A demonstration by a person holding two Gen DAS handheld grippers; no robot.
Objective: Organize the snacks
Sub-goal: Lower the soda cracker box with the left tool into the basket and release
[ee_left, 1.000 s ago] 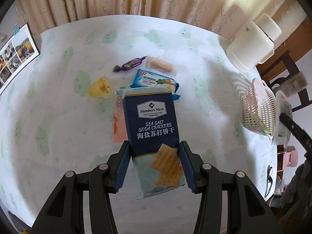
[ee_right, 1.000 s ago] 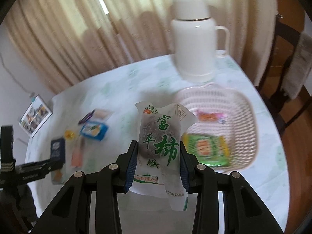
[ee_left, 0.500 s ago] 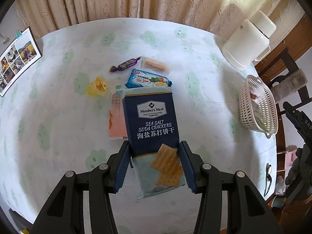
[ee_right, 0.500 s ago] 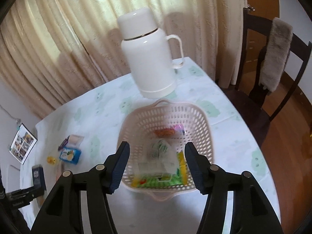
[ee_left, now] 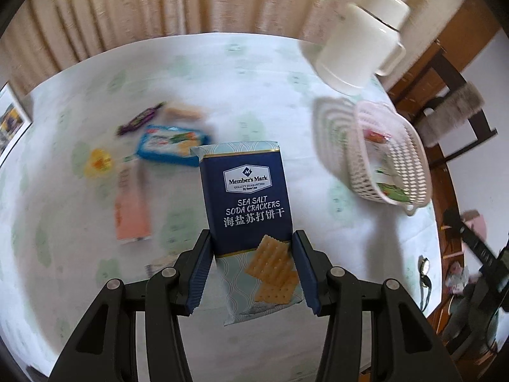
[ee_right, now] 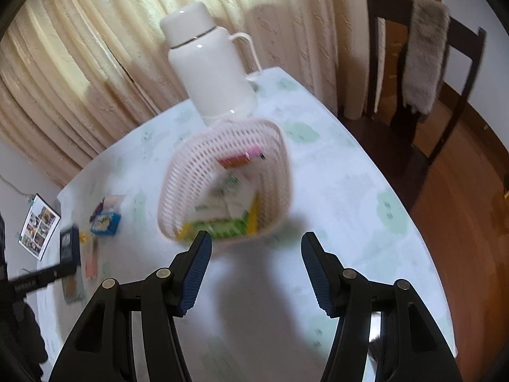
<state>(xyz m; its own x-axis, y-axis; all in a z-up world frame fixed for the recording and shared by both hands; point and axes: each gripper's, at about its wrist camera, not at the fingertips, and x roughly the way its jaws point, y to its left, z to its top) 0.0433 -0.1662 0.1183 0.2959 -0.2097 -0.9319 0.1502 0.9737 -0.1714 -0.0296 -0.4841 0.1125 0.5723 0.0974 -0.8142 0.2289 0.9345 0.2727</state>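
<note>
My left gripper (ee_left: 251, 242) is shut on a navy pack of sea salt soda crackers (ee_left: 246, 191), held above the table. My right gripper (ee_right: 256, 245) is open and empty, just in front of the pink basket (ee_right: 273, 133), which holds a white-and-green snack bag (ee_right: 229, 191), a green pack (ee_right: 222, 227) and a red-pink candy (ee_right: 241, 159). The basket also shows in the left wrist view (ee_left: 410, 140) at the right. Loose snacks lie left on the table: a blue pack (ee_left: 171, 145), a pink pack (ee_left: 132, 210), a yellow candy (ee_left: 98, 162), a purple candy (ee_left: 140, 119).
A white thermos jug (ee_right: 210, 70) stands behind the basket near the curtain. A dark wooden chair (ee_right: 426, 63) with a grey fur cover stands at the table's right. A photo sheet (ee_right: 39, 226) lies at the table's left edge.
My right gripper opened and dropped the white-and-green snack bag into the basket, then drew back. My left gripper swung right toward the basket with the crackers.
</note>
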